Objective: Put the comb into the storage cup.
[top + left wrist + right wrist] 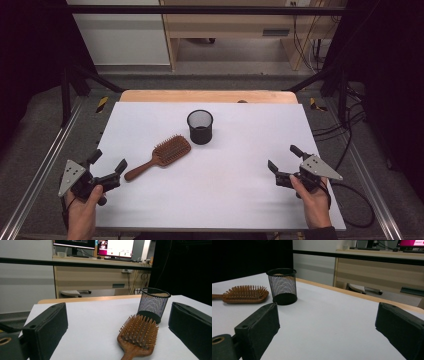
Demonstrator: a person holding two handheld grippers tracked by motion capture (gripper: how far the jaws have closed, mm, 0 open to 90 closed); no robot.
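A wooden paddle hairbrush (160, 156) lies bristles up on the white table top (235, 185), handle pointing toward the near left. Just behind it stands a black mesh cup (200, 126), upright and seemingly empty. My left gripper (108, 161) is open at the near left, just left of the brush handle's end; in the left gripper view the hairbrush (137, 336) and mesh cup (152, 304) sit between the wide jaws. My right gripper (283, 158) is open at the near right with nothing in it; its view has the mesh cup (282, 286) and hairbrush (244, 294) off to the left.
A strip of wooden table edge (207, 96) runs along the far side. Metal rails (37, 175) flank the table, and cables (350, 125) lie on the floor at right. A wooden desk (235, 30) stands beyond the table.
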